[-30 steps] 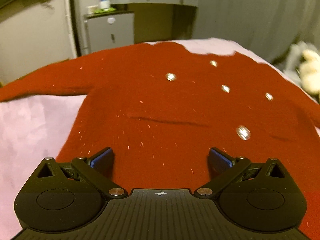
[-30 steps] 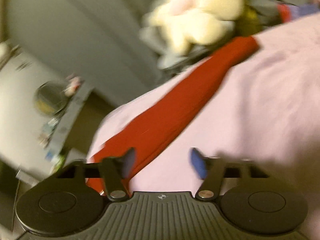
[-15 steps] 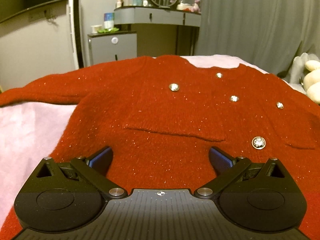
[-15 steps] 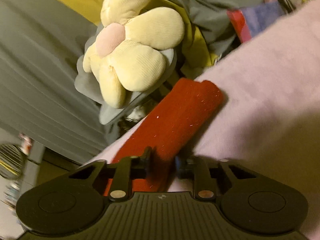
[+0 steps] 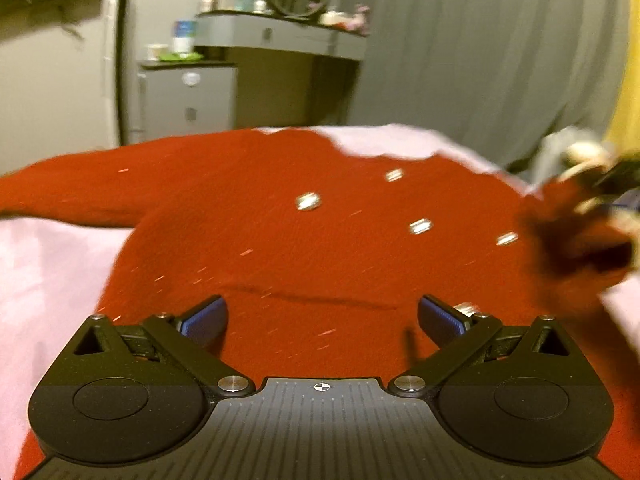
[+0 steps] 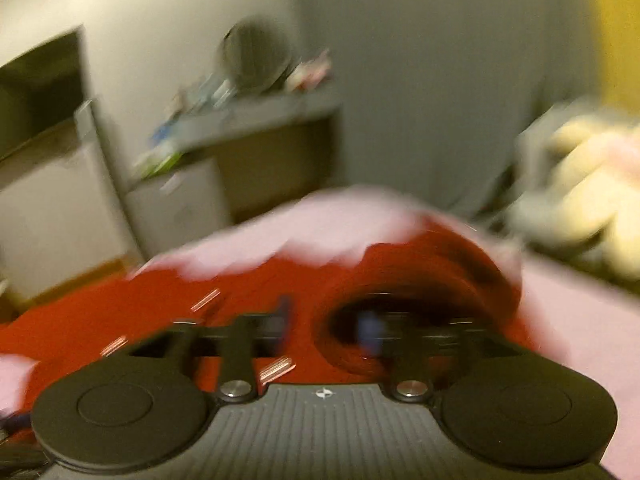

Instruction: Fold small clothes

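Observation:
A red knitted cardigan [image 5: 280, 240] with silver buttons [image 5: 308, 201] lies spread flat on a pale pink sheet [image 5: 44, 280]. My left gripper [image 5: 320, 320] hovers low over its lower body, open and with nothing between the fingers. At the right edge of the left wrist view the right sleeve [image 5: 572, 248] is lifted and carried in over the body, blurred. In the blurred right wrist view my right gripper [image 6: 326, 326] has the sleeve's cuff [image 6: 420, 280] between its fingers; its jaws are opening and stand apart.
A grey dresser [image 5: 280, 40] with a round mirror and a small cabinet [image 5: 188, 96] stand beyond the bed. A grey curtain [image 5: 480, 60] hangs behind. A cream plush toy [image 6: 580, 184] lies off the bed's right side.
My right gripper closed on the sleeve's end by the plush toy, swung it left over the cardigan with a roll of the wrist, and its fingers have spread apart. The left gripper stayed open over the hem.

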A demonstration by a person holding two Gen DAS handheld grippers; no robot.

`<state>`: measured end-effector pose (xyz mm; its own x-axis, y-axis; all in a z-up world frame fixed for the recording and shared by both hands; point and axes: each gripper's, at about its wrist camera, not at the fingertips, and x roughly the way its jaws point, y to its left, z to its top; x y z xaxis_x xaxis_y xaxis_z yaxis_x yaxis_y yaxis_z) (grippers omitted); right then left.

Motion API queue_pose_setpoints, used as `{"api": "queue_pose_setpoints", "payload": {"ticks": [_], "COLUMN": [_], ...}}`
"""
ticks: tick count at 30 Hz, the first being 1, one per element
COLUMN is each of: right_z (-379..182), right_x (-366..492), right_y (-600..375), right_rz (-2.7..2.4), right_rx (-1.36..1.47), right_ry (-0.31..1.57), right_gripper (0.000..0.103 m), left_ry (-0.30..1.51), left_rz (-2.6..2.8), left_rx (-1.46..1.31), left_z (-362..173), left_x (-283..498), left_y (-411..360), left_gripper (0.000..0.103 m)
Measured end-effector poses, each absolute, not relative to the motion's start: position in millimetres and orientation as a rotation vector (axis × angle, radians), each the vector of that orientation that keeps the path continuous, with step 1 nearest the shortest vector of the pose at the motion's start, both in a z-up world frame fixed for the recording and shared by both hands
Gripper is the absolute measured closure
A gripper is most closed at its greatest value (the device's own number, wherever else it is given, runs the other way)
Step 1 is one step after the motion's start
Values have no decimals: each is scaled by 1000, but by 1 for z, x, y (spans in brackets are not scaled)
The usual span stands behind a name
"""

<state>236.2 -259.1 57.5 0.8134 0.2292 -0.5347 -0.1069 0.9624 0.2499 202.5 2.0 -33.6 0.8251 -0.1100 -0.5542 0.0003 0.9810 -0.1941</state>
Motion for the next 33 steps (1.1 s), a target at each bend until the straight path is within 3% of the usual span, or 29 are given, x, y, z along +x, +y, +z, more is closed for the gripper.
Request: {"api": "queue_pose_setpoints", "payload": {"ticks": [5, 10, 12, 18, 20, 22, 23, 24, 28, 33], "right_z": [38, 66, 69, 36, 28, 24, 24, 23, 14, 9], "right_x": [203, 191, 181, 190, 199, 204, 205, 206, 207, 208], "right_y": [-261, -294, -306, -324, -326, -326, -323, -321, -318, -313], "right_rz": [54, -67, -79, -48, -53, -60, -67, -76, -74, -69], "right_rx": [425, 516, 609, 713, 743, 705, 676, 648, 627, 613], "right_ry": [622, 542, 484, 481, 493, 493, 492, 494, 514, 540], "right_gripper": [44, 46, 46, 45, 45, 47, 48, 49, 56, 57], "left_ry": [582, 692, 767, 1001, 1002, 999, 1002, 997, 878, 710], "left_rz": [-206, -353, -381, -341, -328, -318, -312, -318, -353, -273], "left_rx": [-334, -485, -570, -642, -698, -745, -754, -758, -698, -435], "left_z": [-12, -10, -16, -52, -62, -67, -68, -67, -35, 18], "left_x": [213, 274, 302, 355, 360, 366, 370, 371, 370, 361], "left_y": [6, -21, -34, -65, -65, -64, -64, -62, -51, -15], "left_gripper": [0, 5, 24, 38, 44, 63, 79, 84, 86, 86]}}
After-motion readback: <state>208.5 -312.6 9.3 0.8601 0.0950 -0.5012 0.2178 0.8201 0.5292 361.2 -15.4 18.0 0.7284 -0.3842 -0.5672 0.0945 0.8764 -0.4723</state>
